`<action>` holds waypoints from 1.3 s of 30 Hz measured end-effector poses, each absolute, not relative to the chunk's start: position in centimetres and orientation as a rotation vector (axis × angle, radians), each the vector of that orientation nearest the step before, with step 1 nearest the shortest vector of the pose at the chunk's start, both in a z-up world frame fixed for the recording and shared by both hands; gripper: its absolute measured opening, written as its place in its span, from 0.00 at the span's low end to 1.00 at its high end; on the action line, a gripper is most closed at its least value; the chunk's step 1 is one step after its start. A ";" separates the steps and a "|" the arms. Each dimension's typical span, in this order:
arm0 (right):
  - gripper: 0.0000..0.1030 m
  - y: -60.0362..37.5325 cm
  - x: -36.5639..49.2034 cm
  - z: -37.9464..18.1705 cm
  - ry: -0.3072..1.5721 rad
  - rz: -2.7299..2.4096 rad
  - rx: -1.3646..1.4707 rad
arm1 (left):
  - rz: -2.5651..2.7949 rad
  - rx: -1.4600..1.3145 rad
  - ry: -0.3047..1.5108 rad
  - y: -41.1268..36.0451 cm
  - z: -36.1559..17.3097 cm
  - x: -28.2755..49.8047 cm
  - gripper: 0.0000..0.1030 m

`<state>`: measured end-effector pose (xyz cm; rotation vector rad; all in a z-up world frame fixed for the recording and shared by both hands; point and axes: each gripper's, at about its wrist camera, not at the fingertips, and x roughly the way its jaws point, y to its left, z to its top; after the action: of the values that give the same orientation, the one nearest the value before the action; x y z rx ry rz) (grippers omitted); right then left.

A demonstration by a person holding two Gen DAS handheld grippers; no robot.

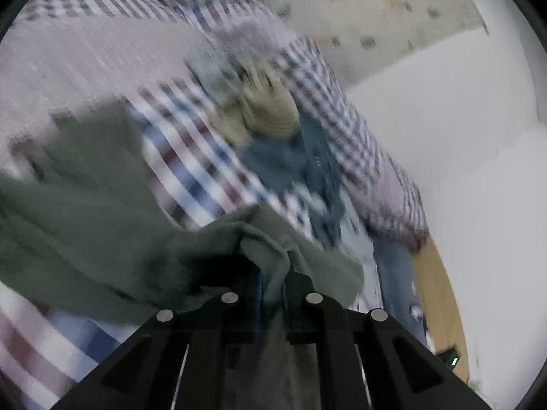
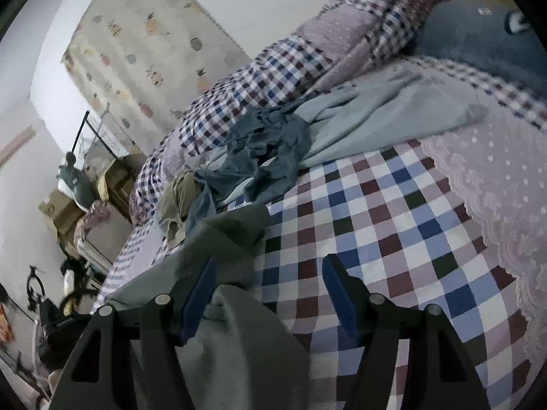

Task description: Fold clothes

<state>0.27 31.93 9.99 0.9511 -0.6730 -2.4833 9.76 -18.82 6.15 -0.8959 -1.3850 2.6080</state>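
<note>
My left gripper (image 1: pixel 272 275) is shut on a bunched edge of a grey-green garment (image 1: pixel 85 225), which spreads away to the left over the checked bedspread (image 1: pixel 191 171); this view is blurred. In the right wrist view the same grey-green garment (image 2: pixel 232 335) lies under and between the fingers of my right gripper (image 2: pixel 268 273), which stands open with its blue pads wide apart. Beyond lie a crumpled blue garment (image 2: pixel 270 157), a khaki garment (image 2: pixel 179 194) and a pale grey-blue garment (image 2: pixel 376 116).
A checked quilt (image 2: pixel 273 71) is heaped along the bed's far side, with a blue pillow (image 2: pixel 478 41) and pink dotted fabric (image 2: pixel 495 184) at the right. Boxes and clutter (image 2: pixel 78 205) stand beside the bed at the left, under a patterned wall hanging (image 2: pixel 136 44).
</note>
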 end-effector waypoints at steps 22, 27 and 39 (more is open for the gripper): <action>0.67 22.1 0.6 6.8 -0.345 -2.212 1.125 | 2.971 -0.861 -1.668 -34.8 4.9 14.6 0.59; 0.67 20.0 2.2 5.7 -0.268 -2.044 1.161 | 2.968 -0.803 -1.568 -33.3 6.5 15.3 0.83; 0.56 18.9 5.4 5.1 -0.117 -2.058 1.166 | 2.694 -0.920 -1.840 -33.3 2.2 22.0 0.83</action>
<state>5.41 18.93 5.15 1.1655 -0.1166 -2.0575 21.99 -33.25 2.21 -0.9205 -1.8401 2.6941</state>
